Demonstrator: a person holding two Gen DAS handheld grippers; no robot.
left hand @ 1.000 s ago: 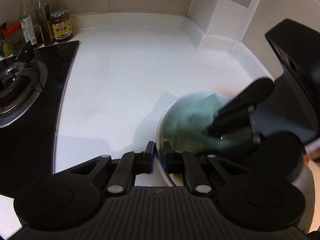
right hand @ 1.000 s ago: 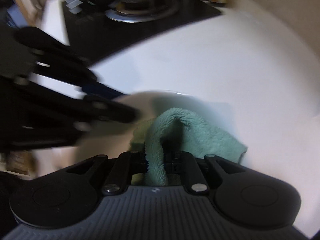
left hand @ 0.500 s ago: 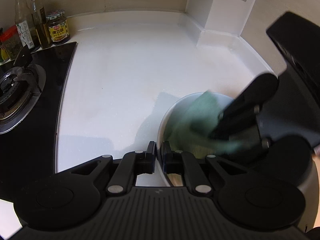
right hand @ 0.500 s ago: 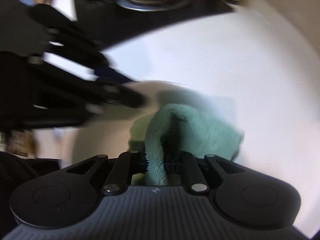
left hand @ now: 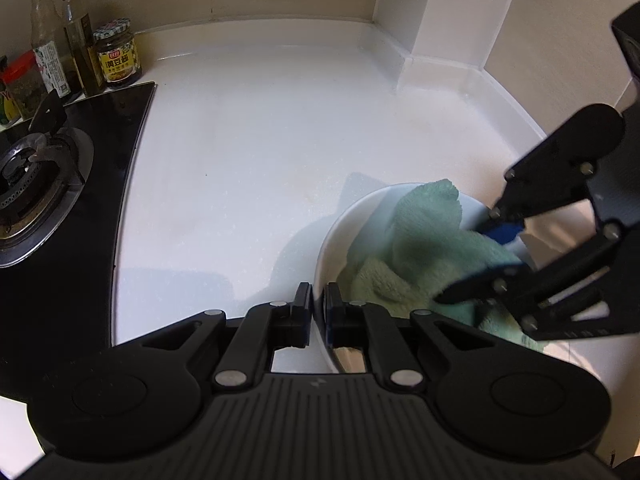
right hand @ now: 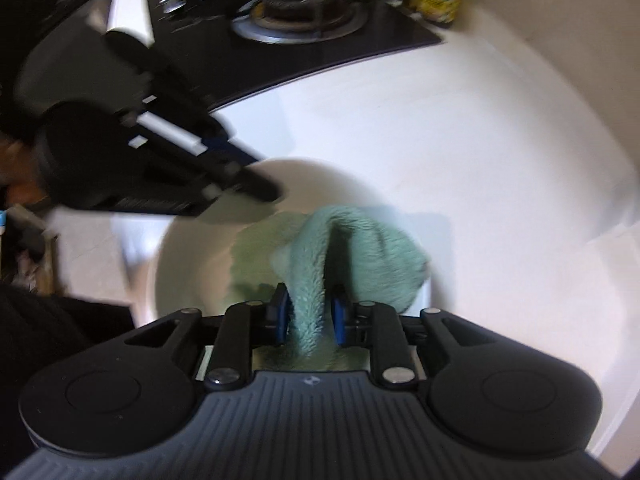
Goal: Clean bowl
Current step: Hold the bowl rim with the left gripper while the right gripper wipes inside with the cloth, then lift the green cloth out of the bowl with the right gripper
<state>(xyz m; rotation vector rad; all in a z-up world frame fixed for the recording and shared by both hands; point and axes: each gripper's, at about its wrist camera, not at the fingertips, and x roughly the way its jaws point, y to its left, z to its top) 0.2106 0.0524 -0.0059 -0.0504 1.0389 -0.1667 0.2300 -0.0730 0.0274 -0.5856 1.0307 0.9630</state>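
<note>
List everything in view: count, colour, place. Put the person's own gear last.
bowl: one, white, on the counter's near right part
cloth: one, green, bunched inside the bowl
counter: one, white, running to the back wall
gas hob: one, black with a metal burner, left of the counter
jar: one, checked lid, yellow label, behind the hob
bottles: two clear, beside the jar
left gripper: one, black, shut on the bowl's rim
right gripper: one, black with blue pads, jaws opening, cloth between them
</note>
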